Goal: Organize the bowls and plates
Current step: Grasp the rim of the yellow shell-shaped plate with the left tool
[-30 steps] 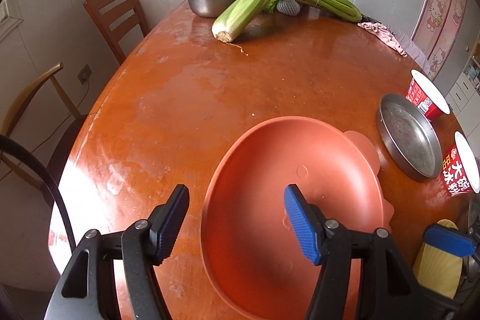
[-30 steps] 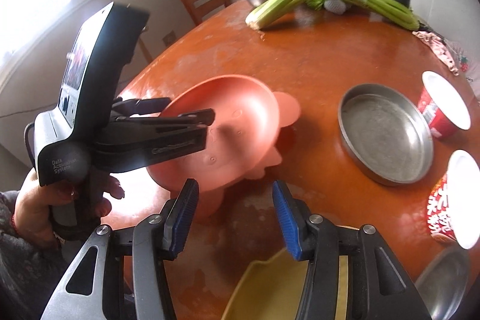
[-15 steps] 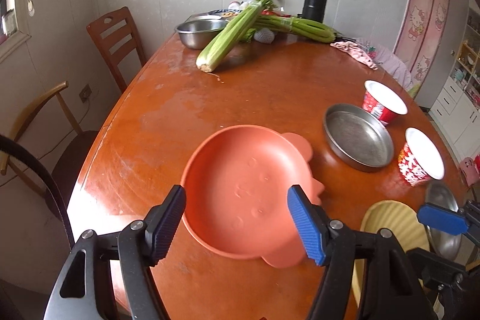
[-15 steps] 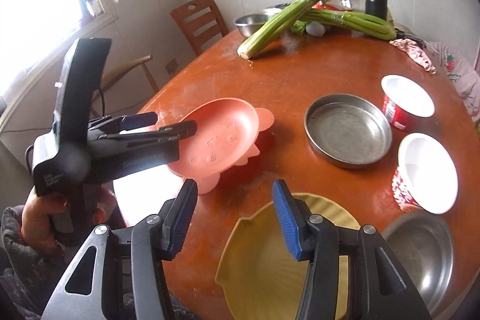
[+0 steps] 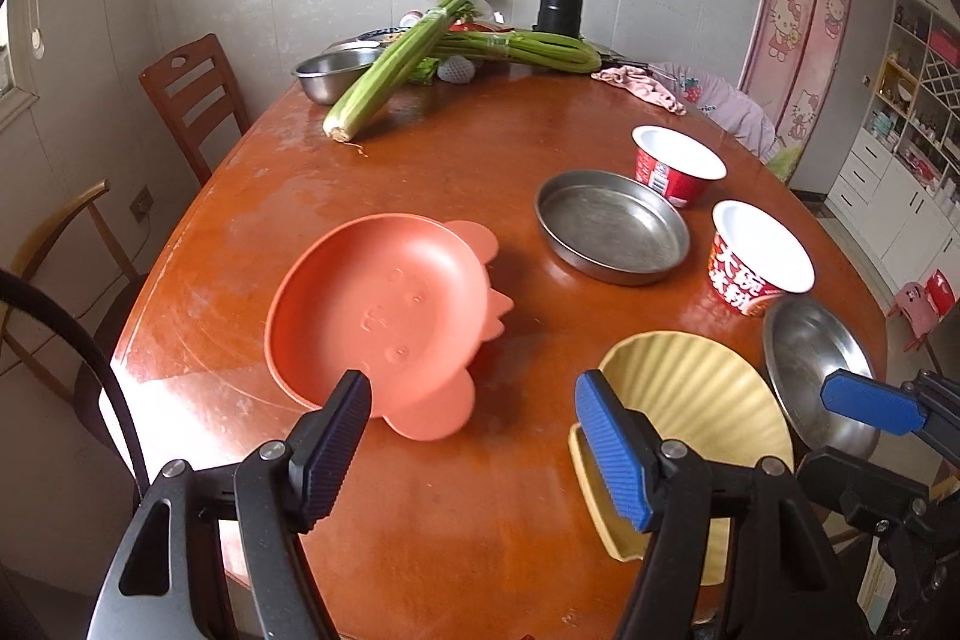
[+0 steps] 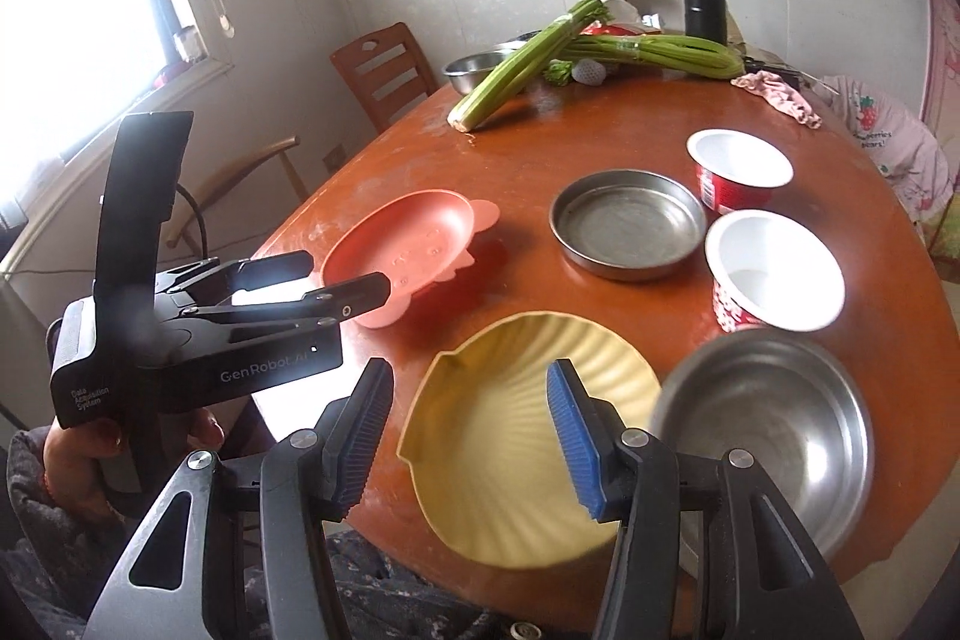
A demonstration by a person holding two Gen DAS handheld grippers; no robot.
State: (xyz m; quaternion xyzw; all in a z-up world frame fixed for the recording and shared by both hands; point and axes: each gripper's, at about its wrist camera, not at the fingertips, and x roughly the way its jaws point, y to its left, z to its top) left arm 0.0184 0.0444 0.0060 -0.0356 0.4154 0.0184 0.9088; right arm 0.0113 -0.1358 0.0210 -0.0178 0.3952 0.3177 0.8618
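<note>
Both hand-held grippers, left (image 5: 471,439) and right (image 6: 465,436), gape wide and empty. Yellow plate (image 6: 510,436) overhangs the worktop (image 6: 540,142) edge, lower centre; a nudge risks a fall.

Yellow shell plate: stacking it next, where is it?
The yellow shell plate lies at the table's near edge, between the pink plate and steel bowl.

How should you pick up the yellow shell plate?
Probably by its thin rim on the near side. The yellow plate lies flat at the table's near edge, and its near rim seems to stick out past the edge, so one finger can go under and one over. The open right gripper is already right above it, so come in low from the near side.
</note>
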